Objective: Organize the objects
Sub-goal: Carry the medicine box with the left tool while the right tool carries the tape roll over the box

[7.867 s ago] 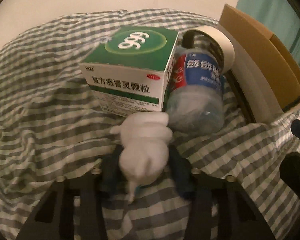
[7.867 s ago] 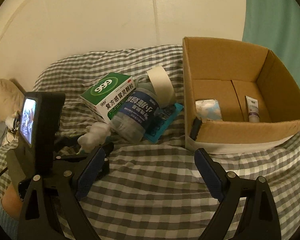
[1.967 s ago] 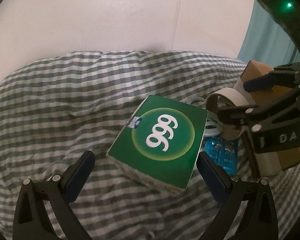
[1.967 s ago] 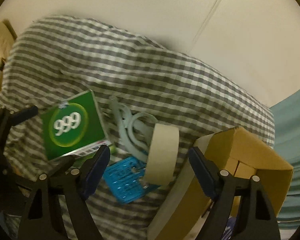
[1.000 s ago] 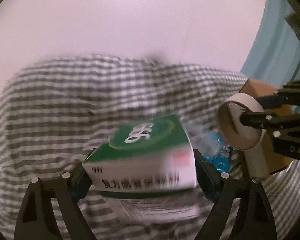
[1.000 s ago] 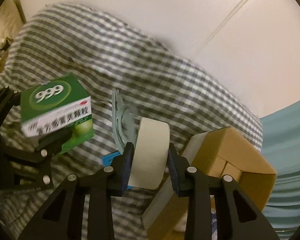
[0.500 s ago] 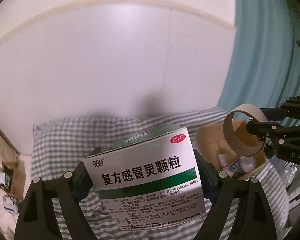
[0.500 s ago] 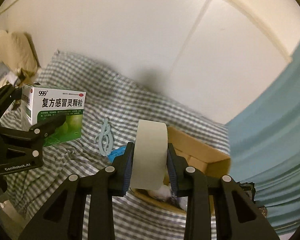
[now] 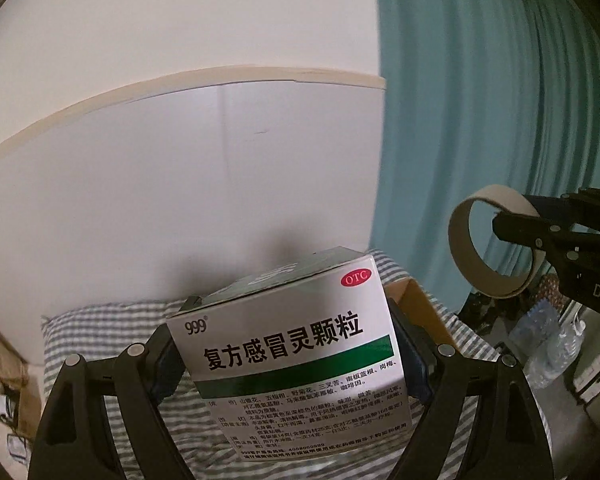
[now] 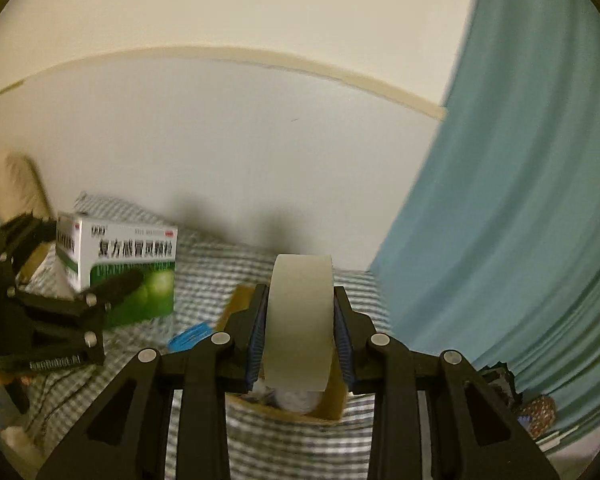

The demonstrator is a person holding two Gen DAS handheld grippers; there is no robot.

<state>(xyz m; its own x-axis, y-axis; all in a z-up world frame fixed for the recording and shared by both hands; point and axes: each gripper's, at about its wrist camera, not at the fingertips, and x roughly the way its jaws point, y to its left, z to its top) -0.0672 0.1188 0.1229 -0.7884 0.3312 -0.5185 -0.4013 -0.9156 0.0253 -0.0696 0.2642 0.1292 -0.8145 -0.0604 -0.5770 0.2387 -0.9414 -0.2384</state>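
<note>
Up in the air, the left gripper (image 9: 290,354) clamps the medicine box (image 9: 292,356) by its sides above the checked bedspread (image 9: 100,320). At three o'clock of it, the right gripper (image 10: 300,334) squeezes the tape roll (image 10: 300,316) upright over the cardboard box (image 10: 336,404), curtain (image 10: 520,200) behind.

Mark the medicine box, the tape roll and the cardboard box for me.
medicine box (image 9: 288,344): left wrist view, white printed front face.
tape roll (image 10: 300,320): right wrist view, outer band.
cardboard box (image 9: 420,308): left wrist view, brown side wall.
</note>
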